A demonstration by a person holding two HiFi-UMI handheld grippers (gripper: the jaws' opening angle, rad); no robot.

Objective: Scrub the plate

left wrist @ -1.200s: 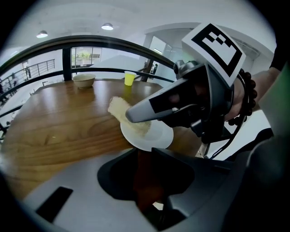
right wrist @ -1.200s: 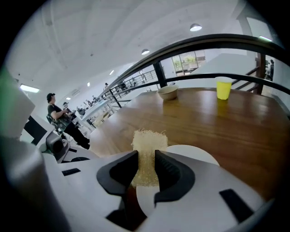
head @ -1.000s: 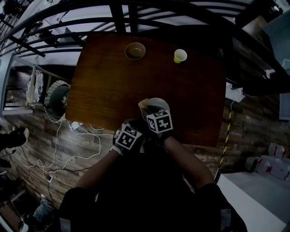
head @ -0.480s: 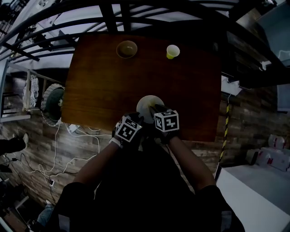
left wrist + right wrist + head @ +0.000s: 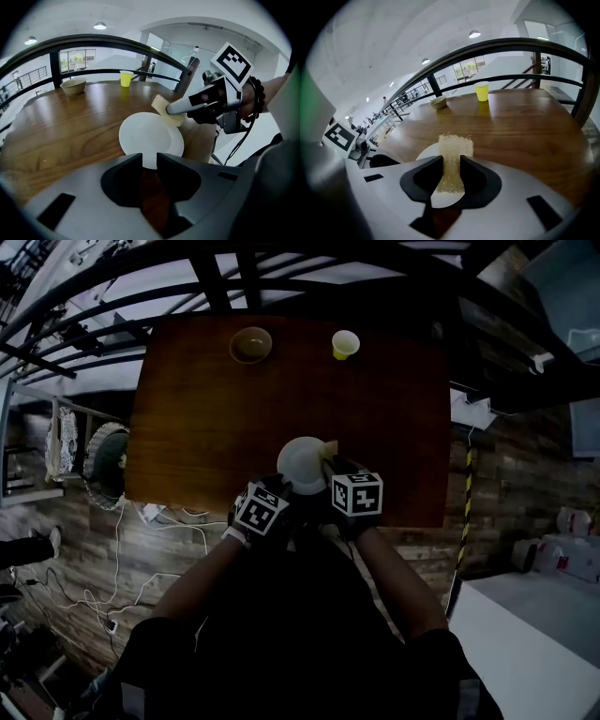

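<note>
Plate [image 5: 150,137]: pinched at 6 o'clock rim with left gripper [image 5: 149,161], to stop sliding. Squeezed scrub pad [image 5: 454,145] in right gripper [image 5: 451,171], set at 2 o'clock edge for rubbing.

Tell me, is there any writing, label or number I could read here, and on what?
No readable words or numbers anywhere.
The cubes on the grippers show only black-and-white square patterns, not letters.
The plate, cup and bowl look plain.

We see a brown wooden table [image 5: 216,427], black railing [image 5: 117,41] beyond it, plank floor [image 5: 84,540] beneath it, round ceiling lights [image 5: 474,34] above it.
</note>
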